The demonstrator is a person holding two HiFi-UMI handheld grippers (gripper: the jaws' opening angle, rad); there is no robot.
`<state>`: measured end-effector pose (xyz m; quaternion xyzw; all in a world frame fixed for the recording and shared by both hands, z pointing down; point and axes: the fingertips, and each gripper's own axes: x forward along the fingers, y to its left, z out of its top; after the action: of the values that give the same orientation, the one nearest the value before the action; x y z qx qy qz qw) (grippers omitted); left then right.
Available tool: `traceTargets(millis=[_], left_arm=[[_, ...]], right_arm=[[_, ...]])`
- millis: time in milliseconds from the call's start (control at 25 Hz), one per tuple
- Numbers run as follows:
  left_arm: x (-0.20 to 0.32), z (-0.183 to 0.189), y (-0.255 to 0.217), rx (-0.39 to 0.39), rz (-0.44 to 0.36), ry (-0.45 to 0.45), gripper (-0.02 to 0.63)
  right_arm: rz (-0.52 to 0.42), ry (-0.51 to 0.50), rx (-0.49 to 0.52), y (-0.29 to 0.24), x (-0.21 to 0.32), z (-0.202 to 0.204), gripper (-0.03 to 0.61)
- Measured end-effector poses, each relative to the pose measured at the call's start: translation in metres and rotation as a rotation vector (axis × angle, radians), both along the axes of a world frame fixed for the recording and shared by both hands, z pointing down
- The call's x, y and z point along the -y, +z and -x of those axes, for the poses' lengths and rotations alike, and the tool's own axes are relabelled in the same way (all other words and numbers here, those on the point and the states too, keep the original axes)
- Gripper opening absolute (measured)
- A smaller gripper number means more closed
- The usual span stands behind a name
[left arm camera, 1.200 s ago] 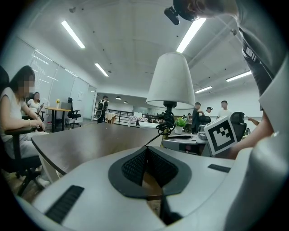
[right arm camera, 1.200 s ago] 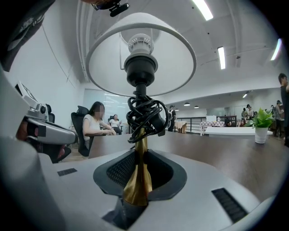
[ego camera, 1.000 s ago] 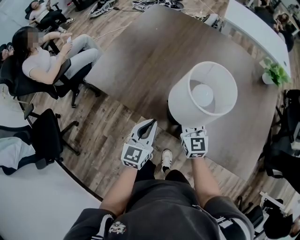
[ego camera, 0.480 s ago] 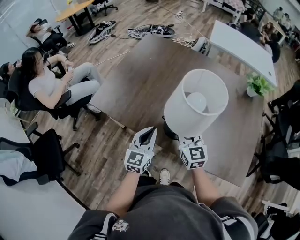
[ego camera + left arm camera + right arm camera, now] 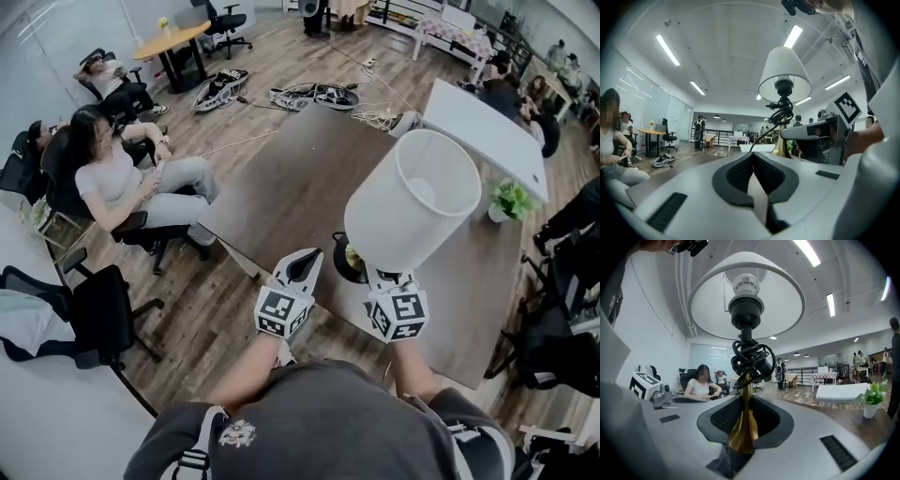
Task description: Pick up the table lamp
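Note:
The table lamp has a white shade (image 5: 412, 216), a brass stem (image 5: 743, 427) with black cord wound round it, and a dark base (image 5: 349, 261). It hangs tilted in the air above the near edge of the brown table (image 5: 300, 178). My right gripper (image 5: 380, 275) is shut on the brass stem, which stands between its pads (image 5: 723, 416) under the shade (image 5: 747, 296). My left gripper (image 5: 305, 263) hovers beside it on the left, shut and empty (image 5: 753, 157). From there the lamp (image 5: 784, 72) and the right gripper (image 5: 820, 136) show to the right.
A potted plant (image 5: 511, 199) stands at the table's far right. A white table (image 5: 478, 131) lies beyond it. People sit in chairs at the left (image 5: 122, 183), near a black office chair (image 5: 94, 300). Cables and bags lie on the wooden floor (image 5: 309, 94).
Both grippers have risen, and the lamp has gone up with the right one, its shade now tilted away. The head view has lifted and shows more of the room.

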<state>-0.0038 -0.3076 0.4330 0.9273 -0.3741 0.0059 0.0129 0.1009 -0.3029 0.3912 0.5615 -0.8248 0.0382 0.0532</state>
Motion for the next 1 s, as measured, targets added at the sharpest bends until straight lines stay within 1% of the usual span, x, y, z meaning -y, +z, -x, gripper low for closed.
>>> traceTargets(millis=[160,280,480,800,1000], left_arm=[[0.004,0.009,-0.014,-0.001,-0.021,0.005,0.009],[0.005,0.017,-0.018,-0.004,-0.028,-0.001,0.009],[0.006,0.012,-0.025,-0.003,-0.039,0.013,0.009],[0.000,0.002,-0.024,-0.019,-0.037,0.032,0.009],[-0.008,0.006,-0.016,-0.020,-0.018,0.033,0.009]], right_arm=[[-0.036,0.002,-0.001,-0.019,0.003,0.007,0.103],[-0.047,0.002,-0.003,-0.025,0.005,0.015,0.103],[-0.055,0.019,-0.005,-0.030,0.003,0.011,0.103],[-0.047,0.044,-0.005,-0.026,-0.004,0.003,0.103],[0.002,0.040,-0.024,-0.013,-0.008,0.009,0.092]])
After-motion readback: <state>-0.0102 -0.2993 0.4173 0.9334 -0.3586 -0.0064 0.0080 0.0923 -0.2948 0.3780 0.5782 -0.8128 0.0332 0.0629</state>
